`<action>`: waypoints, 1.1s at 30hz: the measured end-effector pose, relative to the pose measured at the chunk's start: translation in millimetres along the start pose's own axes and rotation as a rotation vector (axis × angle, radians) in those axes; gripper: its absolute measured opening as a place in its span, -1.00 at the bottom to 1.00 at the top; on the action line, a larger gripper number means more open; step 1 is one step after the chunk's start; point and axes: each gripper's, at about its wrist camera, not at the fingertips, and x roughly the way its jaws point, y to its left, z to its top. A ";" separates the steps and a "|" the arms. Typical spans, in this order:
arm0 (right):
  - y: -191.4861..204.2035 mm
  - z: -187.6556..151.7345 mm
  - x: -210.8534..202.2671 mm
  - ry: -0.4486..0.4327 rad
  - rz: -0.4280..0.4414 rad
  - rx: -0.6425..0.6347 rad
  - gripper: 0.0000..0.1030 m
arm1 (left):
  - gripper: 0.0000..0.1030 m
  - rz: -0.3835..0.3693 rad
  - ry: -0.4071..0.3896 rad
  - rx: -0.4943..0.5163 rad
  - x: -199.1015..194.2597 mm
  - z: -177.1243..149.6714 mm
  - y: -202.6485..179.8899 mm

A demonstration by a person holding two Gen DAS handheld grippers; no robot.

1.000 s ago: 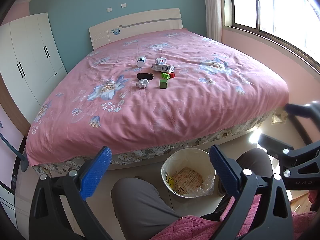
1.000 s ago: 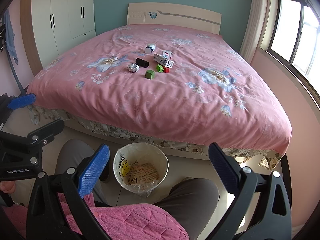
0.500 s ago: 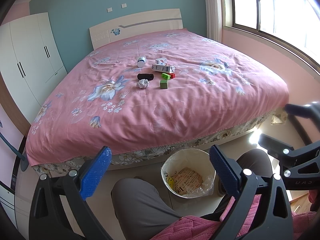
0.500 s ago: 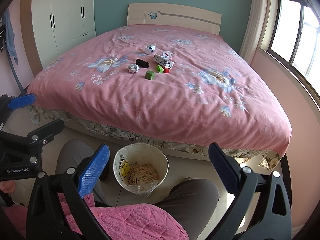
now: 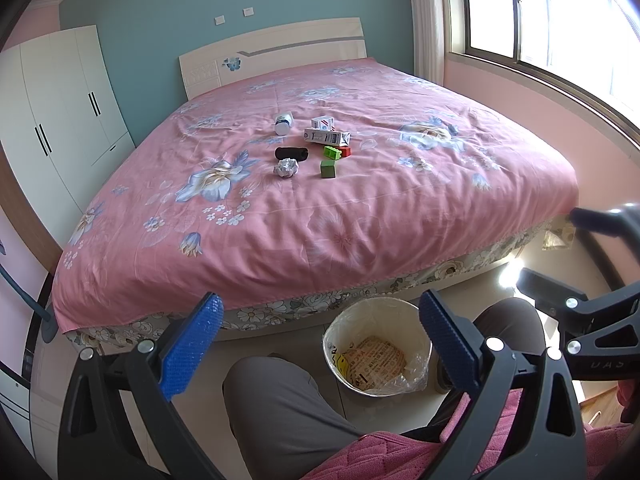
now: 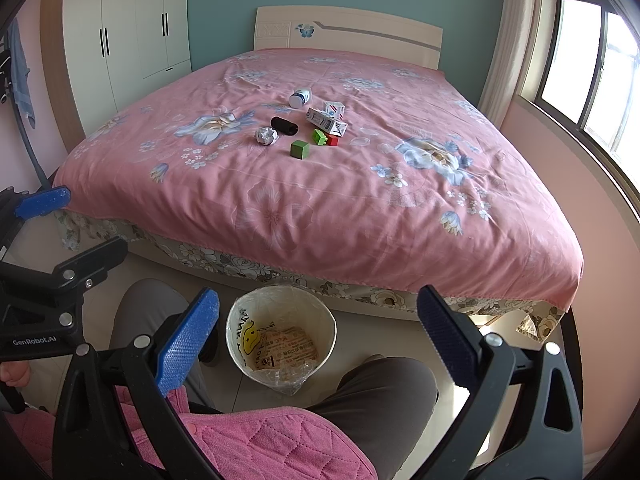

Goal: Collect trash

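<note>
A cluster of small items lies mid-bed on the pink floral cover (image 5: 320,216): a crumpled foil ball (image 5: 286,168) (image 6: 266,136), a black roll (image 5: 291,153) (image 6: 284,125), a green cube (image 5: 327,169) (image 6: 300,149), a green and red block pair (image 5: 336,152) (image 6: 325,137), two white cartons (image 5: 327,136) (image 6: 326,120), and a white bottle (image 5: 283,123) (image 6: 300,97). A lined waste bin (image 5: 377,346) (image 6: 281,340) stands on the floor at the bed's foot, between the person's knees. My left gripper (image 5: 320,336) and right gripper (image 6: 318,328) are both open and empty, held low above the lap, far from the items.
The person's legs (image 5: 280,408) and a pink quilted garment (image 6: 260,444) fill the foreground. A white wardrobe (image 5: 52,120) stands left of the bed. A window (image 5: 560,20) and pink wall run along the right. The bin holds printed paper trash (image 6: 286,346).
</note>
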 end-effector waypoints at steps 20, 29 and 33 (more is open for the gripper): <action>-3.3 12.0 10.4 -0.026 -0.026 -0.015 0.88 | 0.93 -0.016 0.006 -0.021 17.4 13.7 21.3; -16.6 62.0 49.6 -0.025 0.019 -0.030 0.88 | 0.93 -0.042 0.033 -0.091 64.9 62.7 43.8; -13.3 83.0 74.5 -0.020 0.027 -0.054 0.88 | 0.93 -0.038 0.050 -0.116 96.6 85.2 55.7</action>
